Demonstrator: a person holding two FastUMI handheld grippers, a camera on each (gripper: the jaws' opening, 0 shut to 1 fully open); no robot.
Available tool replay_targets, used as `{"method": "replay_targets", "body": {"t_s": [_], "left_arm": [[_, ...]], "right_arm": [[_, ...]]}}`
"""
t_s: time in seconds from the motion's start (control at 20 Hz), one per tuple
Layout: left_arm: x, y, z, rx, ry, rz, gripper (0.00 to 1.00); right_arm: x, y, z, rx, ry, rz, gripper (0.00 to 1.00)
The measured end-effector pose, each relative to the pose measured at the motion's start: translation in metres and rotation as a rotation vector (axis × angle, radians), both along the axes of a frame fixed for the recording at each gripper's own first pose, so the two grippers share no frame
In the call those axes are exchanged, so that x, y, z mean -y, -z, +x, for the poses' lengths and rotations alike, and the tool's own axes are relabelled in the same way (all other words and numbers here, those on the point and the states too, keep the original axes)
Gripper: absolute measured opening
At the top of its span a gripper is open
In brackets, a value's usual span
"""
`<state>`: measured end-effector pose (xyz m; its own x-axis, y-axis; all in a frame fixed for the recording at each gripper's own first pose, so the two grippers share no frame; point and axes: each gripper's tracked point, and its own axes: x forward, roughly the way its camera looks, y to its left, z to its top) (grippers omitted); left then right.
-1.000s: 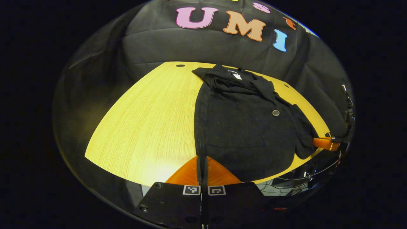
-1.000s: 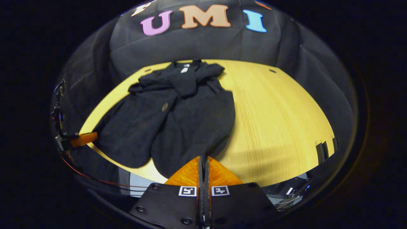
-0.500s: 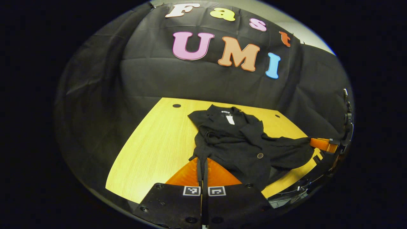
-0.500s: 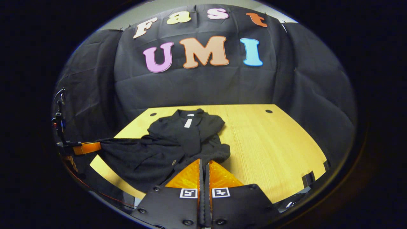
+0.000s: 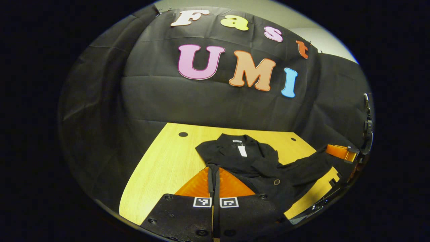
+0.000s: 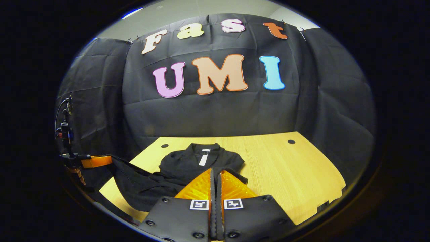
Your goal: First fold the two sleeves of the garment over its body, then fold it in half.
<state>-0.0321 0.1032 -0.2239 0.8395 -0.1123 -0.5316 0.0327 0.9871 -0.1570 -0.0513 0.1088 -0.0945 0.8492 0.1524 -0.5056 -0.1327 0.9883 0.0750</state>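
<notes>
Bare table (image 6: 295, 168) lies open beside the garment (image 6: 188, 164); the booth wall (image 6: 218, 114) closes off the far edge.

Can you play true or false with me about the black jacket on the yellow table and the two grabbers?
1. The jacket lies flat and untouched. False: its near edge is lifted off the table.
2. The left gripper is pinching cloth. True, it looks shut on the jacket's hem.
3. The right gripper is wide open. False: its fingers are closed, with cloth between them.
4. A white tag shows at the collar. True.
5. The jacket has slid off the table onto the floor. False: its collar end rests on the table.
</notes>
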Motion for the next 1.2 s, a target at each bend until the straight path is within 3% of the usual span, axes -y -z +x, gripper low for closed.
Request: {"method": "replay_targets", "body": {"t_s": [0.65, 1.0, 1.2], "left_arm": [[-0.008, -0.002, 0.125, 0.045, -0.020, 0.038, 0.00], [-0.017, 0.031, 0.193, 0.010, -0.061, 0.075, 0.00], [-0.026, 0.065, 0.226, -0.035, -0.079, 0.163, 0.00]], "right_arm": [[0.009, -0.008, 0.124, 0.050, 0.013, 0.024, 0.01], [0.019, 0.024, 0.191, -0.004, 0.019, -0.003, 0.02], [0.026, 0.053, 0.223, -0.074, 0.031, 0.001, 0.02]]}}
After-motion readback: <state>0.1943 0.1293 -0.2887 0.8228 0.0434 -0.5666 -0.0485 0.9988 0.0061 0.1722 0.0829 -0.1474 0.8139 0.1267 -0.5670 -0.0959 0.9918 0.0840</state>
